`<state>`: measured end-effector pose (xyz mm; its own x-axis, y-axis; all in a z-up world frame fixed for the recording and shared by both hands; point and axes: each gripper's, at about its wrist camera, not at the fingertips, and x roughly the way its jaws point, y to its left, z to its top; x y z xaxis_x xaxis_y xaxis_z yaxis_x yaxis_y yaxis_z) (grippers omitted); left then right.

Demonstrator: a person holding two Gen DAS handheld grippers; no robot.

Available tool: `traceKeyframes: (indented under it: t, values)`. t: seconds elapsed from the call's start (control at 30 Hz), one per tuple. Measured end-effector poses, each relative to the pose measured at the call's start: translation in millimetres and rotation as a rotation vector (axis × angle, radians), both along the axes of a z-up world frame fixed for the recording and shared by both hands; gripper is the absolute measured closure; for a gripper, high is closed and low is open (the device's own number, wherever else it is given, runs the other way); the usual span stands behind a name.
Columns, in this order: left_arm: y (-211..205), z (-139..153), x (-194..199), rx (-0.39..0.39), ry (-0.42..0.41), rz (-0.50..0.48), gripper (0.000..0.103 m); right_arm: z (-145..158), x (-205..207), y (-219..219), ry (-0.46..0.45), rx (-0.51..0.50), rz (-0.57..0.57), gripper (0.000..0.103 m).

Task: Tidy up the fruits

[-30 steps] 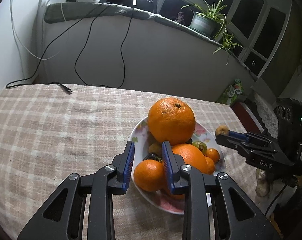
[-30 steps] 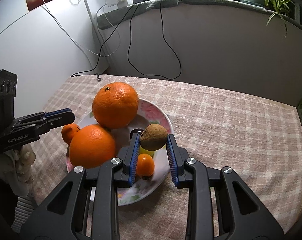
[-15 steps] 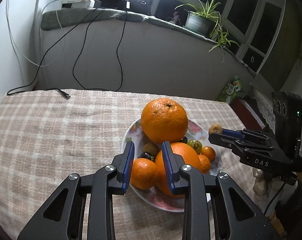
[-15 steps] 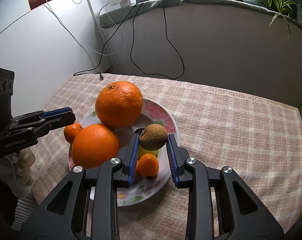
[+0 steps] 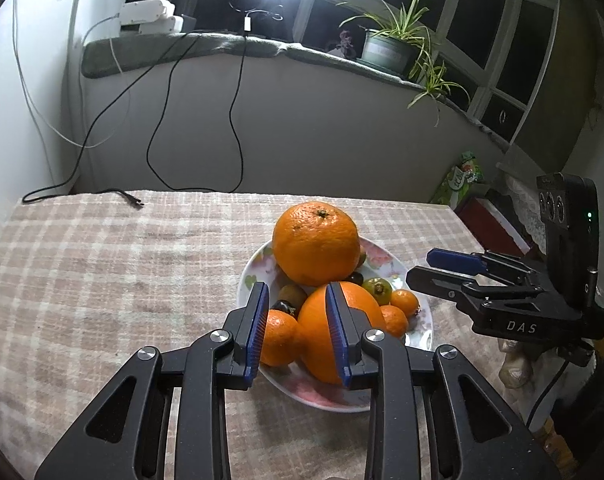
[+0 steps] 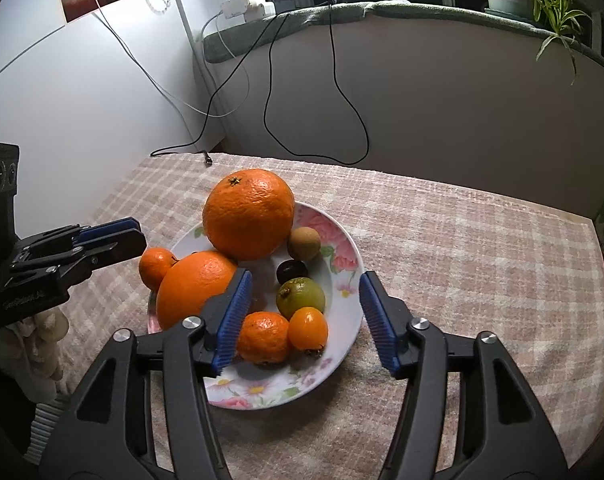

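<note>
Showing only rightward: brown fruit (image 6: 304, 243) beside big orange (image 6: 249, 213).

- "DAS": white letters on the right gripper (image 5: 416, 268) body, right of frame, left wrist view.
- Print on the left gripper (image 6: 139, 236) body, left edge, right wrist view: illegible.

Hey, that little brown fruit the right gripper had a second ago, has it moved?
Yes. The brown fruit left the opening right gripper and now lies on the plate, against the biggest orange.
</note>
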<state>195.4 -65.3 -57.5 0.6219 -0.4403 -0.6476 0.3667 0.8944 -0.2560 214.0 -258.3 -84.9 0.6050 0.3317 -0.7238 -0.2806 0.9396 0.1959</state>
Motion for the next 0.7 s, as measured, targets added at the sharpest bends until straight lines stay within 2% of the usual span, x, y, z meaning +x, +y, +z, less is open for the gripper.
traceKeyframes:
  t: [0.13, 0.2, 0.3, 0.37, 0.43, 0.6, 0.7]
  values:
    - [0.3, 3.5, -6.6, 0.007, -0.011, -0.001, 0.074, 3.9, -5.9, -1.2, -0.011, -0.001, -0.014, 0.033]
    - [0.6, 5.4, -9.9, 0.009, -0.016, 0.002, 0.070, 6.0, -8.6, -2.1, -0.016, -0.003, -0.020, 0.029]
    - [1.3, 7.7, -16.5, 0.016, -0.026, 0.014, 0.057, 10.3, -16.4, -2.7, -0.033, -0.008, -0.035, 0.019]
    - [1.4, 9.7, -21.4, 0.028, -0.036, 0.026, 0.046, 12.6, -21.7, -2.2, -0.043, -0.009, -0.040, 0.019]
    - [1.0, 11.7, -26.5, 0.033, -0.043, 0.029, 0.042, 14.9, -27.7, -1.1, -0.049, -0.016, -0.047, 0.019]
    - [-1.1, 14.9, -40.9, 0.050, -0.062, 0.038, 0.035, 21.2, -45.1, 2.5, -0.078, -0.039, -0.065, 0.017]
    - [-2.3, 17.8, -49.7, 0.063, -0.073, 0.044, 0.034, 27.3, -56.2, 4.7, -0.104, -0.051, -0.072, 0.016]
